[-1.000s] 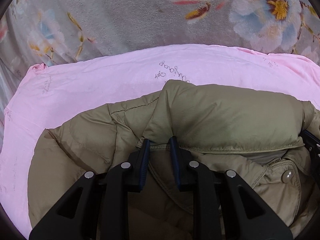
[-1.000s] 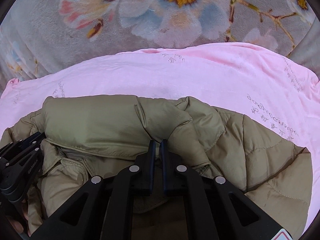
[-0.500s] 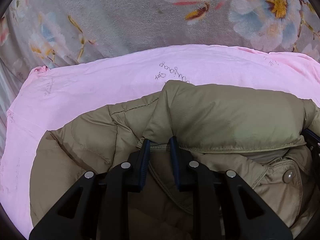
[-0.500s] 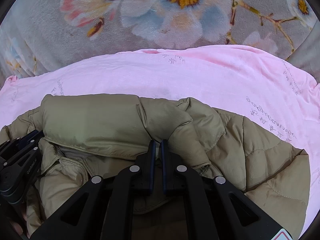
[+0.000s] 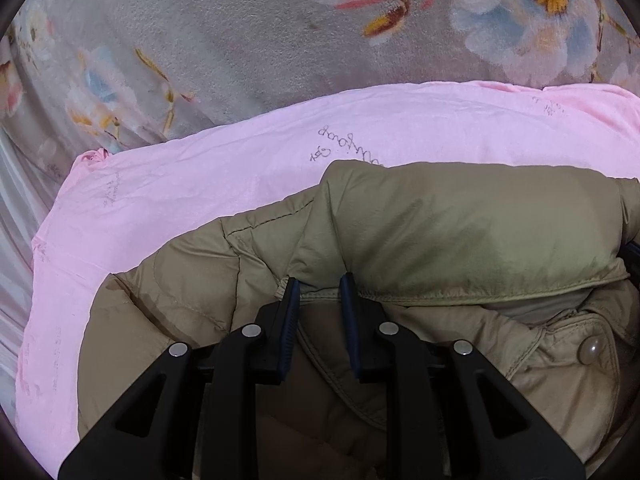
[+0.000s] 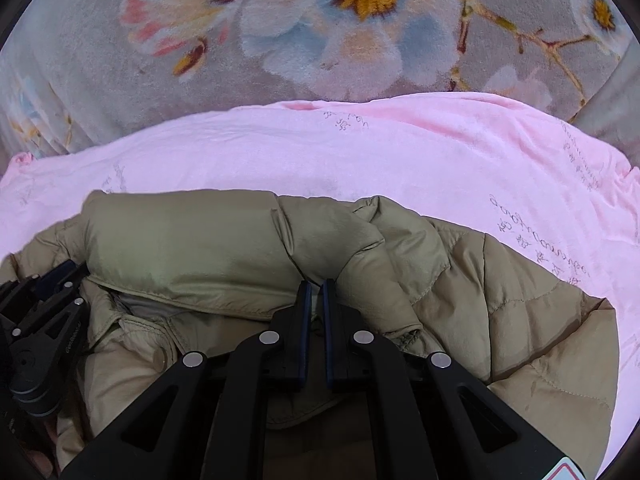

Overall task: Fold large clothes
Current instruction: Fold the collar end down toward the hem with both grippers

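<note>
You are working over a grey plush blanket printed with large pale flowers (image 5: 224, 40), and on it lies a smooth pink sheet with faint handwriting-style print (image 5: 208, 184). That sheet is your landmark. The olive-tan quilted puffer jacket (image 5: 460, 240) sits on the near part of the pink sheet, with pink showing beyond it and to both sides. The far edge of the sheet is well clear of the jacket.

By my reading, the fold is only begun. The jacket is bunched at its collar end — the padded collar roll stands up across the middle, the quilted shoulder panels slump to either side, and a pale round snap button (image 5: 590, 350) shows on the front placket. No sleeve is laid in and no flat panel is squared on the sheet, so the folds themselves seem to lie ahead. Most of the body is hidden below the cameras, and I cannot tell how it lies.

Your left gripper (image 5: 320, 284) has its jaws parted a modest way, with the collar's lower seam running between the tips; whether they pinch the fabric I cannot tell. Your right gripper (image 6: 316, 286) has its jaws drawn nearly together, a thin slit left, and the collar edge appears nipped there — it looks like a hold on the jacket. The left gripper also shows at the right camera's left edge, just beside the collar.
</note>
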